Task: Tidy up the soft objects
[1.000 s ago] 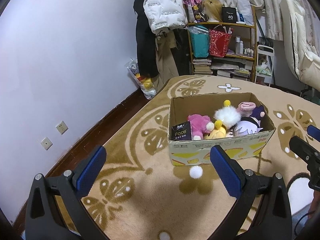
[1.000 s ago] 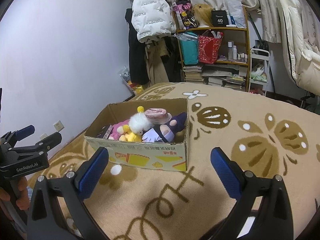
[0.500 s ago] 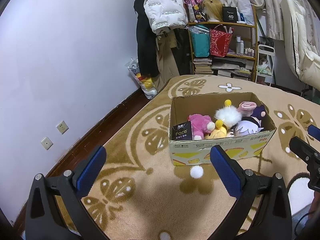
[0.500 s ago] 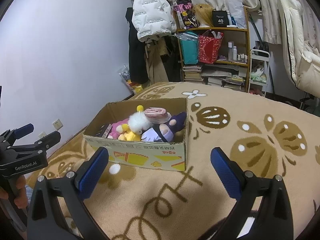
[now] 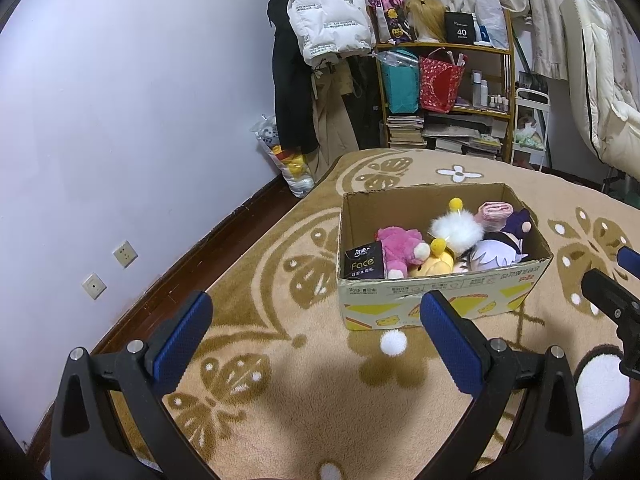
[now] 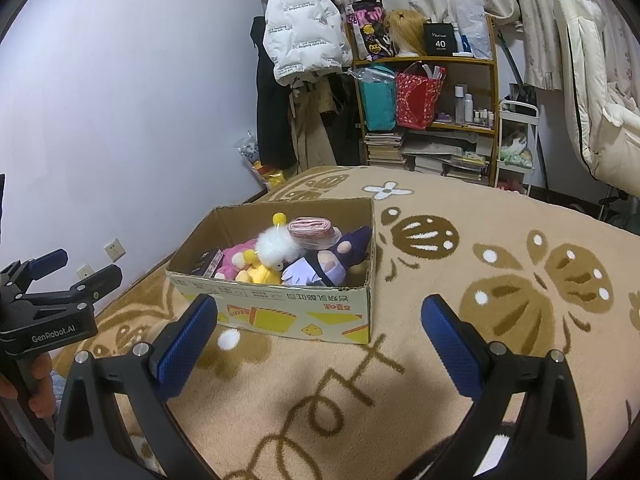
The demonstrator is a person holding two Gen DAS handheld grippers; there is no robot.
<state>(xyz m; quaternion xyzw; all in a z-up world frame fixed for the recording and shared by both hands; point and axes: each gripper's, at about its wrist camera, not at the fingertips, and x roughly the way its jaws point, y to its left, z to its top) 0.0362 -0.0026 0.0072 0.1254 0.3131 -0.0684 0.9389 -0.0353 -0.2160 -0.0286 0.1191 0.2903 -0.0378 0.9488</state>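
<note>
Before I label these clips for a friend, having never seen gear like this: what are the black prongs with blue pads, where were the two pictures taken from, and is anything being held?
There is no robot. A person holds a two-finger clamp in each hand, each carrying a camera that looks along its fingers. One picture comes from the left hand-held gripper, the other from the right hand-held gripper. Both stand wide open and hold nothing.

On the patterned rug sits an open cardboard box containing a pink plush, a yellow plush, a white fluffy toy, a purple-haired doll and a black tissue pack. Behind stands a cluttered shelf.
</note>
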